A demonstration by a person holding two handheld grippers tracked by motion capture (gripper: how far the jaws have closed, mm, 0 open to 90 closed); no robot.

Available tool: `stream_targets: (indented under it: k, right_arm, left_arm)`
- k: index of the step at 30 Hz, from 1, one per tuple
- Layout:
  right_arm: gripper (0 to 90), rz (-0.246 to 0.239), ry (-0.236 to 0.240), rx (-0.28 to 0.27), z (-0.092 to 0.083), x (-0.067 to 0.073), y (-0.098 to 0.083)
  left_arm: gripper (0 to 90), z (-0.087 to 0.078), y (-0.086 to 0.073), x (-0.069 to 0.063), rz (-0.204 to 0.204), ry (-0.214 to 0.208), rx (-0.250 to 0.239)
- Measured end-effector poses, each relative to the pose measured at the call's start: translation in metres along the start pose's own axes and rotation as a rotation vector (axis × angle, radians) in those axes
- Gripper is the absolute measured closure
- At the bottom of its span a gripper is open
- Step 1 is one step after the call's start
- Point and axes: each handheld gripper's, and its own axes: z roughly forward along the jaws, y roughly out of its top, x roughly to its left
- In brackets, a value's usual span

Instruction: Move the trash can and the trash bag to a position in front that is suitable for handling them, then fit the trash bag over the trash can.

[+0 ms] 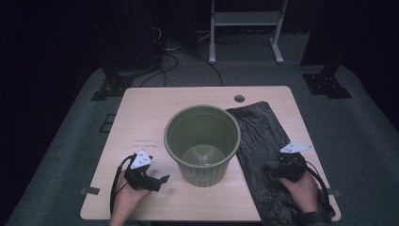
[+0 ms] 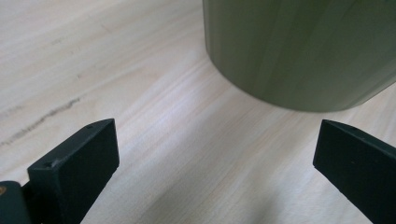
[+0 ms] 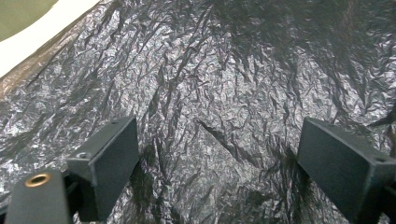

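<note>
In the high view, an olive-green round plastic bin (image 1: 202, 143) stands upright at the middle of the pale wooden counter (image 1: 141, 108), mouth up and empty, with a crumpled black plastic bin bag (image 1: 261, 136) lying flat just to its right; the bag's long axis runs from the far edge toward the person, its near end overhanging the counter's front edge. The left gripper (image 1: 162, 180) rests low beside the bin's base, and the right gripper (image 1: 272, 170) sits over the bag's near half. In the left gripper view, the fingers (image 2: 77, 163) stand wide apart with nothing between them, aimed at the bin's wall (image 2: 299, 51). In the right gripper view, the fingers (image 3: 109, 161) are also spread wide, pressed close over the wrinkled film (image 3: 219, 93). The step looks to be picking up the bag: best to pinch one raised fold near an end, so a single layer lifts.
</note>
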Motion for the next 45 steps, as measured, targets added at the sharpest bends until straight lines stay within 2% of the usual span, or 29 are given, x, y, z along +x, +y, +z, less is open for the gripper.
stream_targets:
  k: [5, 11, 15, 26, 29, 32, 35, 39, 45]
  right_arm:
    - [11.8, 0.000, 0.000, 0.000, 0.000, 0.000, 0.000]
    - [11.7, 0.000, 0.000, 0.000, 0.000, 0.000, 0.000]
    - [11.7, 0.000, 0.000, 0.000, 0.000, 0.000, 0.000]
    - [11.5, 0.003, -0.003, 0.000, 0.000, 0.001, 0.000]
    - [9.3, 0.016, -0.034, 0.015, -0.002, 0.001, 0.001]
    - [9.2, 0.010, -0.045, 0.006, -0.008, 0.001, 0.003]
    - [9.2, 0.023, -0.033, -0.019, -0.016, -0.001, 0.006]
    - [9.2, 0.029, -0.039, -0.031, -0.026, -0.002, 0.008]
    - [9.2, 0.053, -0.071, -0.014, -0.035, -0.011, 0.007]
  left_arm:
    - [0.0, 0.007, -0.005, 0.002, 0.005, 0.008, 0.037]
    - [0.0, 0.016, -0.008, 0.002, -0.004, -0.005, 0.074]
    - [0.0, 0.016, -0.009, 0.004, -0.008, 0.007, 0.092]
    - [0.0, 0.016, -0.009, 0.004, -0.012, 0.010, 0.091]
    - [0.0, 0.016, -0.009, 0.004, -0.012, 0.010, 0.092]
    - [0.0, 0.016, -0.009, 0.004, -0.012, 0.010, 0.092]
    - [0.0, 0.016, -0.009, 0.004, -0.012, 0.010, 0.092]
    - [0.0, 0.016, -0.009, 0.004, -0.012, 0.010, 0.092]
    - [0.0, 0.016, -0.009, 0.004, -0.012, 0.010, 0.092]
